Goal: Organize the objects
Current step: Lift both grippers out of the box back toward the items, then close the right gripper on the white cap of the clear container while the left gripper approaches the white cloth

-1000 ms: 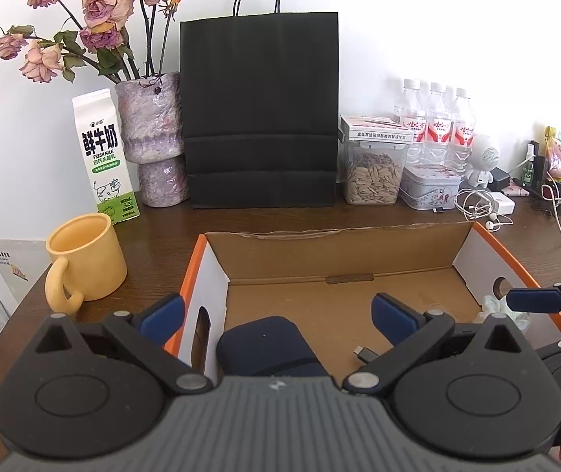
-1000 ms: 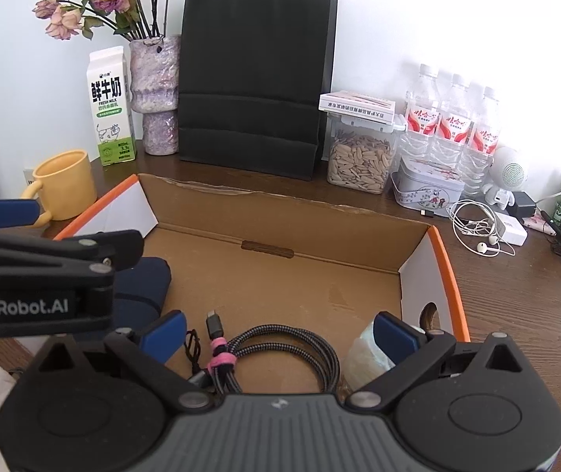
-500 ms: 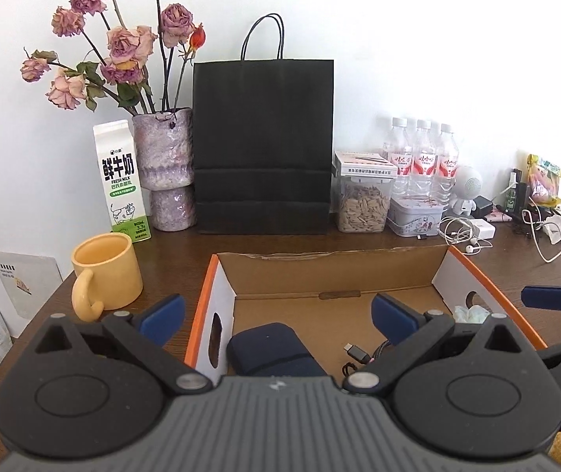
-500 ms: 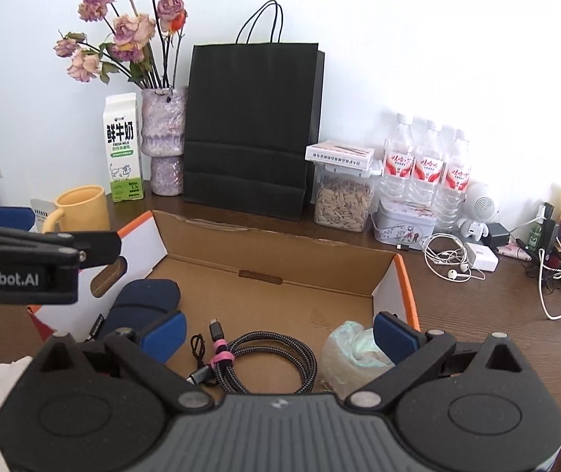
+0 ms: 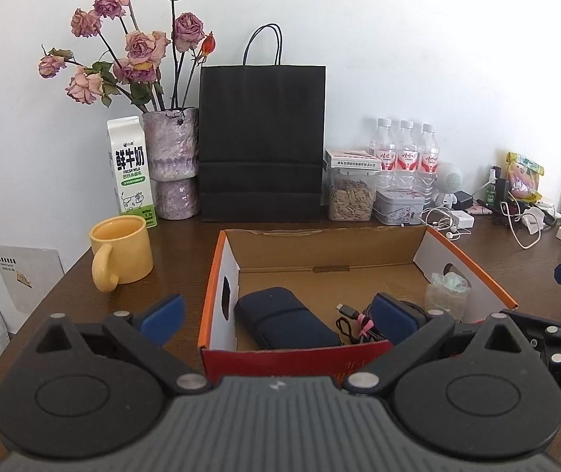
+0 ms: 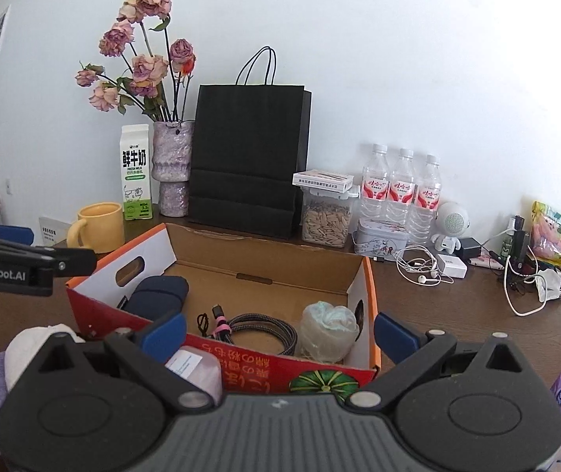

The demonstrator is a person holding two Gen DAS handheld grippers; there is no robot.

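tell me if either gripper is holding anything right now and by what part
Nothing is held. The left gripper and the right gripper are both open with nothing between their fingers, in front of the cardboard box.

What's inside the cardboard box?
In the cardboard box: a dark blue pouch, a coiled braided cable, and a clear bag. The near wall hides the front floor.

Matt brown cardboard box (image 5: 359, 253) – braided fabric cable (image 6: 264, 324), glossy ceramic mug (image 5: 123, 249), dark polished wood table (image 5: 174, 244)
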